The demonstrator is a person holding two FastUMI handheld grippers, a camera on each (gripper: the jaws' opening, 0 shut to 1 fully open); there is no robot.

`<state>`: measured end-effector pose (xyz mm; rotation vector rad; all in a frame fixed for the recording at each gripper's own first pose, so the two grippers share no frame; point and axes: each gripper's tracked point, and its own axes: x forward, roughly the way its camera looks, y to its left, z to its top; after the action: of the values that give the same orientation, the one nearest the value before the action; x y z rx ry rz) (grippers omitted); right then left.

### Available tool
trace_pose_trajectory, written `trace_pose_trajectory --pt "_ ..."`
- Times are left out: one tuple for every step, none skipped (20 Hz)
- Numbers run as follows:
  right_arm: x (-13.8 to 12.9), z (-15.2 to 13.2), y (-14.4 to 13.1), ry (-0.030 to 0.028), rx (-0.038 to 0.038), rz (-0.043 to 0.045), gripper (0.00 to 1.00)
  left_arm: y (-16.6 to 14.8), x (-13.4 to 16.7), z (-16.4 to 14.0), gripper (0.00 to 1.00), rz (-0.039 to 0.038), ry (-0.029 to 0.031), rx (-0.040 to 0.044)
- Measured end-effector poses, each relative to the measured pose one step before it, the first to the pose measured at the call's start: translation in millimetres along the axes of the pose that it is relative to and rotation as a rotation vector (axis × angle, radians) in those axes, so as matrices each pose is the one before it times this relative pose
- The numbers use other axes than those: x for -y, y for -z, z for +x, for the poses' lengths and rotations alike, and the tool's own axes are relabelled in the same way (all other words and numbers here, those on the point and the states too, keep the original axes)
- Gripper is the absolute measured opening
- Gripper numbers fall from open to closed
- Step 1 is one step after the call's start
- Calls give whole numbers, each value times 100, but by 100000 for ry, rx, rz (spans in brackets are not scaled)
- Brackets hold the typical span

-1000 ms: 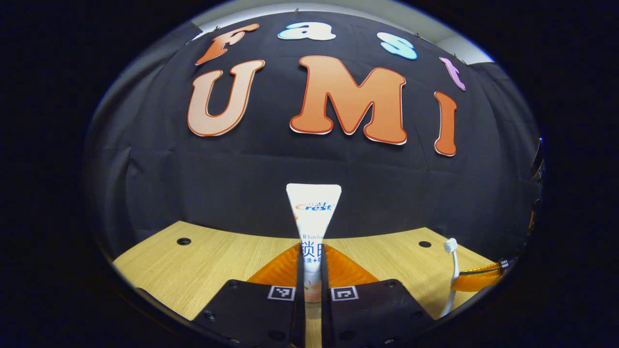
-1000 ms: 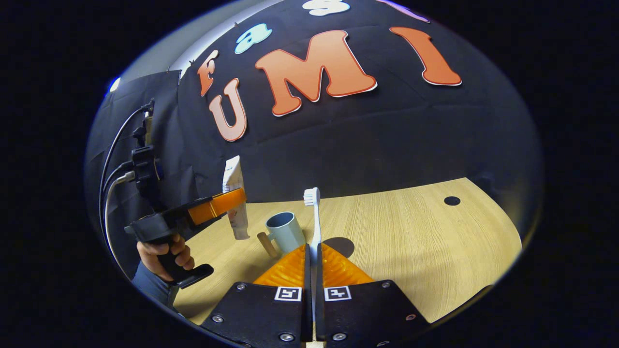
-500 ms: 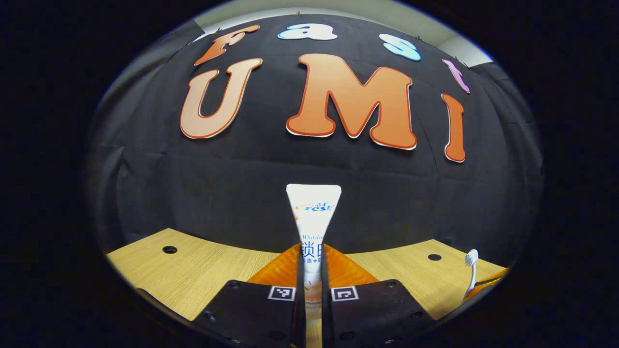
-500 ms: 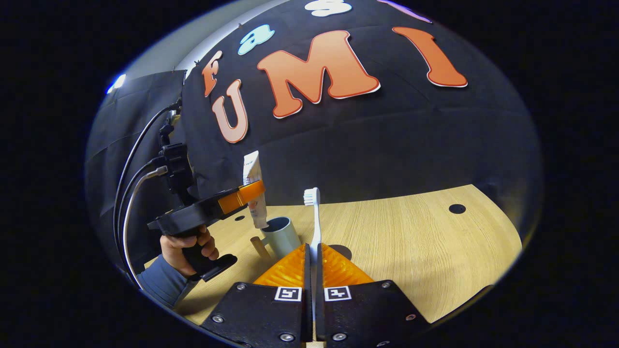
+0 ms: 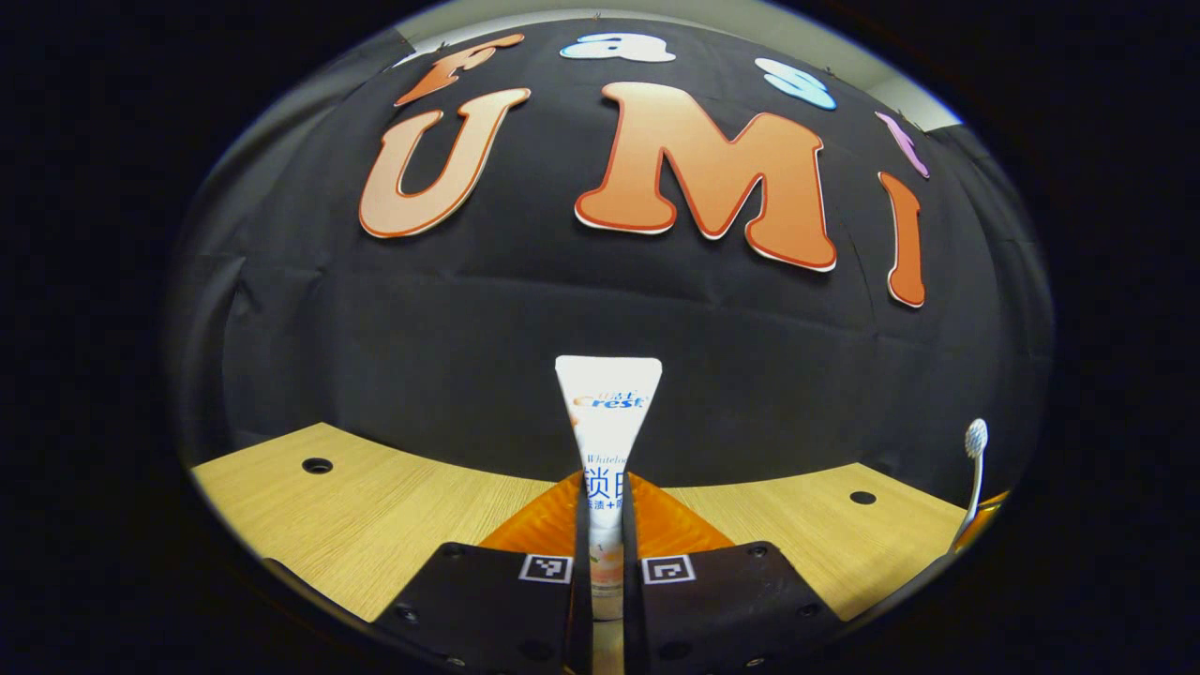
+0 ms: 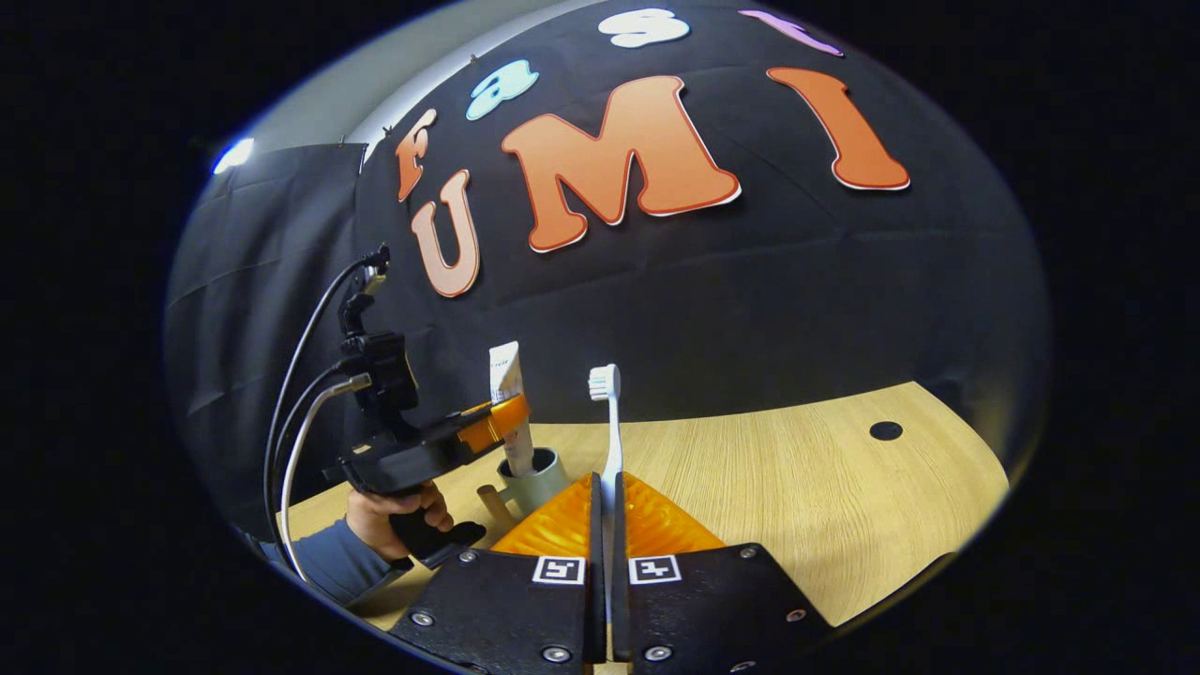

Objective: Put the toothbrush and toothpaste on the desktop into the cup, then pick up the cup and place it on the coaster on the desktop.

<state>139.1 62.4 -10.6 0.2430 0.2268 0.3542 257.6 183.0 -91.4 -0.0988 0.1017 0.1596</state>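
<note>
In the left gripper view, the toothpaste is pinched upright between the fingers of the left tool, its flat crimped end uppermost and straight ahead of the tool. Compared with a second ago, more of the wooden surface is seen to the tool's left, and the toothbrush has shifted farther to the right edge and higher. Round holes are seen in the surface to either side. The booth's black cloth wall stands behind.

In the right gripper view, the toothbrush is clamped upright between the pressed-together fingers of the right tool, bristles at the top. Ahead and to the left, the left tool, held by a hand in a blue sleeve, has been brought over the cup; the toothpaste now has its lower end inside the cup's mouth, where earlier it hung beside it. Cables trail from that tool. The surface stretches to the right, with one round hole.
</note>
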Motion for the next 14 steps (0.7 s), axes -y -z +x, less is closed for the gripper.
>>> trace_pose_trajectory --pt "-17 286 -240 397 1090 -1839 2 730 32 55 12 -918 428 -1394" --pt "-68 404 -340 516 1835 -1155 2 596 -60 -9 12 -1403 710 -1293" --pt "26 522 -472 445 895 515 3 607 -83 90 12 -1035 366 -1109" --pt "-252 484 -348 -643 579 1506 2 332 -168 -46 12 -784 -234 -746" --pt "-173 544 -427 -75 389 1296 3 331 -72 21 12 -724 275 -612" --pt "-213 570 -528 -66 833 917 2 164 -132 -220 17 -1015 482 -531" --pt "-214 333 -380 -134 597 502 2 42 -35 -144 13 -692 388 -269" --pt "-259 334 -304 -621 484 305 2 241 -31 -312 16 -367 566 -1124" --pt "-192 387 -86 -173 322 282 2 241 117 -349 16 -470 982 -743" --pt "-348 419 88 -524 -330 321 3 927 37 5 20 785 616 -3663" --pt "-174 319 91 31 -567 216 3 1025 -122 184 26 291 -370 -2562" --pt "-226 275 254 -584 -577 196 3 725 187 -20 26 -348 1286 -2657" --pt "-279 286 177 -304 -533 -29 2 186 101 -386 29 -334 536 -703" --pt "-232 143 174 -435 -291 -136 3 -258 24 -600 32 264 287 1268"
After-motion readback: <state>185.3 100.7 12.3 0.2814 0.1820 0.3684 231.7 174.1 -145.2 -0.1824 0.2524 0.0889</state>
